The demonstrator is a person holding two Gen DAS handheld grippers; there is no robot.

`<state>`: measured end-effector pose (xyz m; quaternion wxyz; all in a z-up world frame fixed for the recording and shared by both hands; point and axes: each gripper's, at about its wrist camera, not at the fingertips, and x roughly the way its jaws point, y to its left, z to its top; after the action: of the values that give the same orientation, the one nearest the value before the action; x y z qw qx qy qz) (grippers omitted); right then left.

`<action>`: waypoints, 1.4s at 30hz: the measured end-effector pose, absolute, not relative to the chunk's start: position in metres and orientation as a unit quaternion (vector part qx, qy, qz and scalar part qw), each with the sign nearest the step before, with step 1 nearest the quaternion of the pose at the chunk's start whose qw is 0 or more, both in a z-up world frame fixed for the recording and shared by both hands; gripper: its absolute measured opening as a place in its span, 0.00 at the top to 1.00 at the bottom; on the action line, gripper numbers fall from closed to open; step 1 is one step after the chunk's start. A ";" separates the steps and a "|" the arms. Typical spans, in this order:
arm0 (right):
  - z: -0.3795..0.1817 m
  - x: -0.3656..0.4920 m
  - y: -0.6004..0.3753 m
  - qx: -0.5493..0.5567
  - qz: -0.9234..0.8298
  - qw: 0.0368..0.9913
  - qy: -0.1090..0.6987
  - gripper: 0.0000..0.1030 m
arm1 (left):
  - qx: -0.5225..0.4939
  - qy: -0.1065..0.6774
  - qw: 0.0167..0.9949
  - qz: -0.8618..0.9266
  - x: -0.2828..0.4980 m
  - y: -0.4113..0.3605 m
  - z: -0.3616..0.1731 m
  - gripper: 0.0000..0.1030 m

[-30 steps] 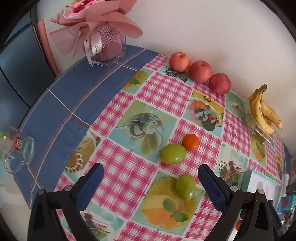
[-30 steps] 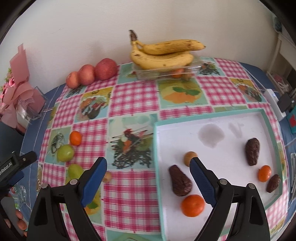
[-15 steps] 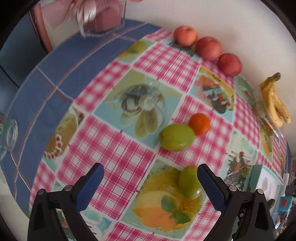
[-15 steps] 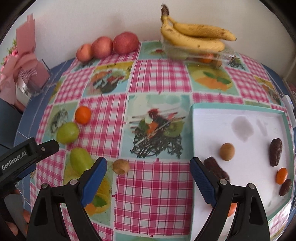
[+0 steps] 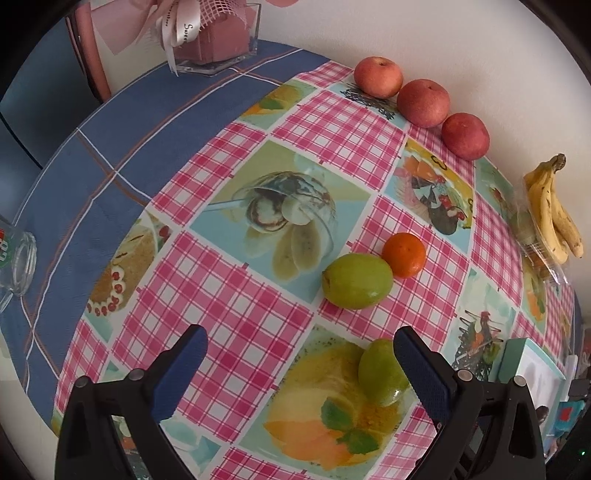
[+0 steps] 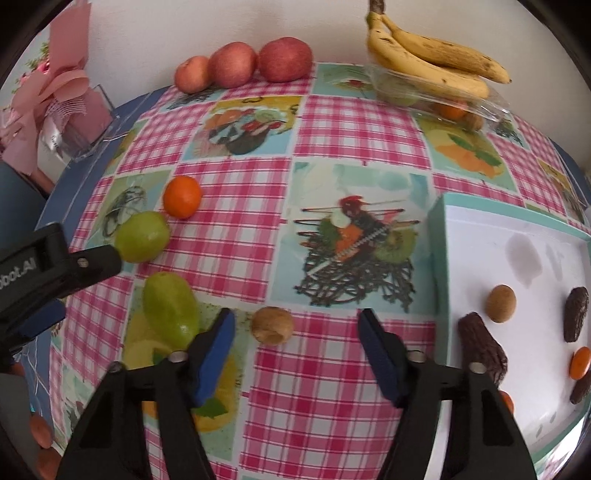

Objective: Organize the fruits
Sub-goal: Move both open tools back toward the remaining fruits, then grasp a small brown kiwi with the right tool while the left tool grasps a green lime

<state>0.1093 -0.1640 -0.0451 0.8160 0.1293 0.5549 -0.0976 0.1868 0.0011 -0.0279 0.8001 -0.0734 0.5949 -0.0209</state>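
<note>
On the checked tablecloth lie two green fruits and an orange tangerine (image 5: 403, 254) (image 6: 182, 196). My left gripper (image 5: 299, 365) is open; the nearer green fruit (image 5: 380, 373) (image 6: 170, 308) sits just inside its right finger, and the farther green fruit (image 5: 357, 280) (image 6: 142, 236) lies ahead. A small brown round fruit (image 6: 272, 325) lies just ahead of my open right gripper (image 6: 297, 354), between its fingertips. The white tray (image 6: 517, 417) at right holds dark brown fruits, a brown ball and small orange fruits.
Three red apples (image 5: 423, 103) (image 6: 243, 66) line the wall. Bananas (image 6: 432, 62) (image 5: 554, 218) rest on a clear plastic box. A pink gift box (image 5: 214, 33) stands at the back left, and a glass mug (image 5: 14, 258) sits on the blue cloth.
Both grippers have moved forward and lower toward the table. The right one swung left from the tray to the brown fruit; the left one closed in on the nearer green fruit.
</note>
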 end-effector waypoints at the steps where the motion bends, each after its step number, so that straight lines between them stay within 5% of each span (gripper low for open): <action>1: -0.045 0.110 -0.162 0.128 -0.096 0.817 0.555 0.43 | -0.073 0.594 0.801 -0.022 0.186 0.001 -0.028 0.01; 13: -0.049 0.114 -0.157 0.124 -0.083 0.816 0.559 0.70 | -0.070 0.593 0.801 -0.031 0.186 -0.005 -0.026 0.01; 24: -0.046 0.108 -0.167 0.134 -0.090 0.815 0.556 0.74 | -0.066 0.596 0.799 -0.042 0.184 -0.011 -0.026 0.02; 33: -0.041 0.097 -0.204 0.160 -0.133 0.806 0.554 0.74 | -0.089 0.614 0.781 -0.073 0.180 -0.022 -0.034 0.15; 42: -0.015 0.093 -0.208 0.154 -0.133 0.822 0.531 0.74 | -0.093 0.631 0.764 -0.099 0.179 -0.036 -0.040 0.40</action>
<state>0.0932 -0.2081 -0.0145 0.8225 0.1542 0.5312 -0.1326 0.1793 -0.0364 -0.0398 0.7638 -0.0932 0.6310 -0.0991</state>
